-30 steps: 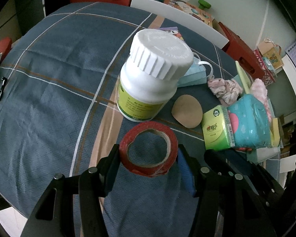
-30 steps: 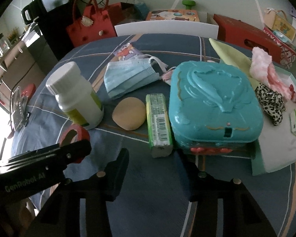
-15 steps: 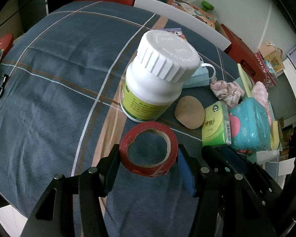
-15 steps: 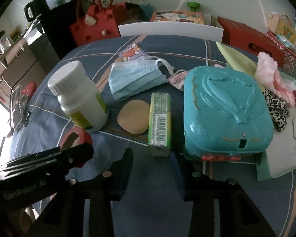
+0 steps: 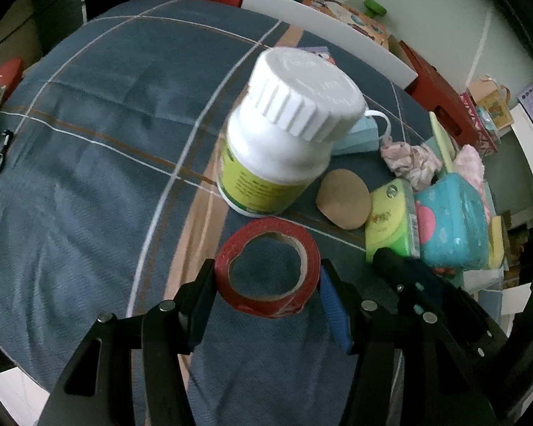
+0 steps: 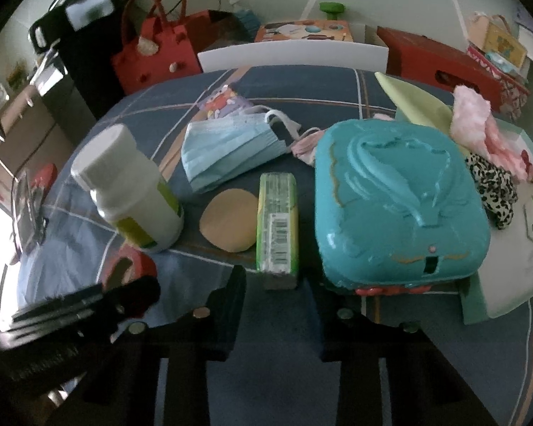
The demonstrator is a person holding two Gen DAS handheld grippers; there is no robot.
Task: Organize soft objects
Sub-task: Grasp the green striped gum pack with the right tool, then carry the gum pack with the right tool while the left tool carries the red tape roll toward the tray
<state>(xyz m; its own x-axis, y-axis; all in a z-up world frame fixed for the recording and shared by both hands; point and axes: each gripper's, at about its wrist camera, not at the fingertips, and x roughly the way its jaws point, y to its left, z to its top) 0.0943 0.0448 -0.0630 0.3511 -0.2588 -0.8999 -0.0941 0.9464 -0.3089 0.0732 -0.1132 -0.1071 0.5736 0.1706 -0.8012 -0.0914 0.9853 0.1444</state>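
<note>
My left gripper (image 5: pixel 268 277) is shut on a red tape roll (image 5: pixel 266 269), one finger on each side of it, just above the blue checked cloth. My right gripper (image 6: pixel 276 282) is closing its jaws on the near end of a green tissue pack (image 6: pixel 277 225), and the pads meet its sides. The same pack (image 5: pixel 391 218) lies beside a teal case (image 6: pixel 396 198). A blue face mask (image 6: pixel 231 154), a tan round puff (image 6: pixel 229 220) and a pink crumpled cloth (image 5: pixel 410 159) lie behind. A pink fluffy piece (image 6: pixel 474 120) and a leopard scrunchie (image 6: pixel 494 186) rest in the tray (image 6: pixel 508 284).
A white pill bottle (image 5: pixel 284 135) with a yellow label stands just behind the tape roll. Scissors (image 5: pixel 0 152) lie at the table's left edge. A white chair back (image 6: pixel 291 56), red bags and boxes crowd the floor beyond the table.
The right gripper's fingers have drawn together around the near end of the green tissue pack. The left gripper has kept still with the tape roll in it.
</note>
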